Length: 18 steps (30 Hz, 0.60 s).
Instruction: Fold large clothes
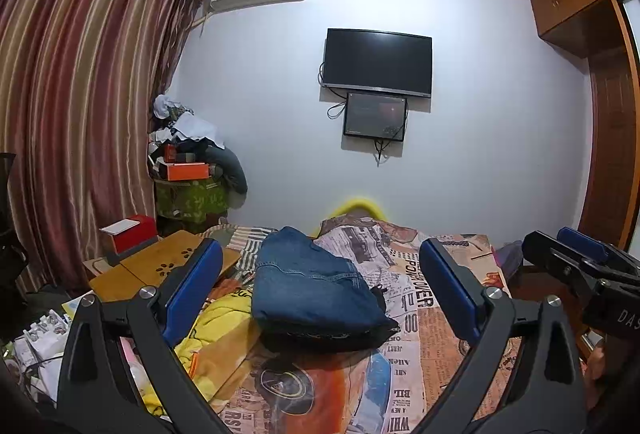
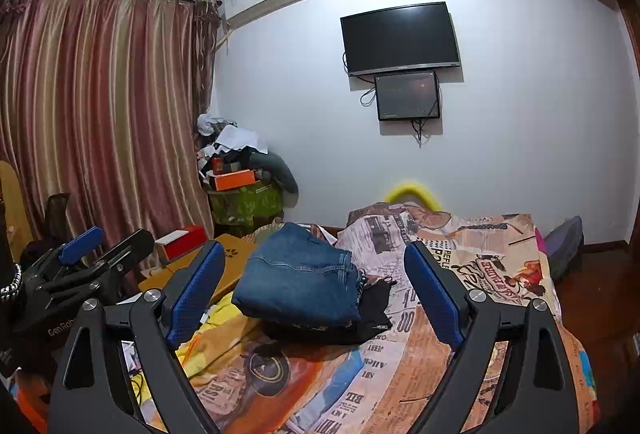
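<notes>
bare bedspread (image 1: 404,386) ahead, folded jeans (image 1: 312,290) beyond, wooden tray (image 1: 160,266) left

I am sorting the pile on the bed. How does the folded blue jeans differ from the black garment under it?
The blue jeans lie on top, while the black garment lies beneath them on the printed bedcover. The jeans are blue denim with visible seams; the black garment is dark and mostly hidden, showing only at the edges. The jeans form a thick, neat stack; the black garment looks thinner and flatter. Both rest untouched, with no jaws holding them.
</notes>
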{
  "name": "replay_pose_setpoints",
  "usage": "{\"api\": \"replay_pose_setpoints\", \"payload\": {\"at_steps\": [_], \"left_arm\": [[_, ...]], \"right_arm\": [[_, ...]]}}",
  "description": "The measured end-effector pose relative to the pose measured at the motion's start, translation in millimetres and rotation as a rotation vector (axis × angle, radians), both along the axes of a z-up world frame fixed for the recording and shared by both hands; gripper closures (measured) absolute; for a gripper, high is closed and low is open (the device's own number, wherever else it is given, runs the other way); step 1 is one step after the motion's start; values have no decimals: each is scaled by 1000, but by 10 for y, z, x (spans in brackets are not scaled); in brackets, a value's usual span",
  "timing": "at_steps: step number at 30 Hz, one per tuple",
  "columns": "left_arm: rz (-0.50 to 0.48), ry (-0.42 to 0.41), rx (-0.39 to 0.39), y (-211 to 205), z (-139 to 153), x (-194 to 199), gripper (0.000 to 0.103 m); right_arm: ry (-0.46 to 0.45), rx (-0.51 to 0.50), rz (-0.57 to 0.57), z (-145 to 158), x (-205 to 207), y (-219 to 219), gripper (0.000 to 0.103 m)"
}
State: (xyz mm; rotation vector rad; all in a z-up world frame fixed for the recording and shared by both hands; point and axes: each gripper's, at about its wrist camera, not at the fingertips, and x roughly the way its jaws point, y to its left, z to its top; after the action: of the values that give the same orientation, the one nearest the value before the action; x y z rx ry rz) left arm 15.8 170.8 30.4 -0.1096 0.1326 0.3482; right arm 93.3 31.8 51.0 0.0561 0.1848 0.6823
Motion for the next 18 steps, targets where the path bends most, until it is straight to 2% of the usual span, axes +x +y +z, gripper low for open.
{"api": "replay_pose_setpoints", "payload": {"at_steps": [18], "left_arm": [[-14, 13, -6, 29, -11, 40, 4]], "right_arm": [[1, 6, -10, -22, 12, -35, 14]]}}
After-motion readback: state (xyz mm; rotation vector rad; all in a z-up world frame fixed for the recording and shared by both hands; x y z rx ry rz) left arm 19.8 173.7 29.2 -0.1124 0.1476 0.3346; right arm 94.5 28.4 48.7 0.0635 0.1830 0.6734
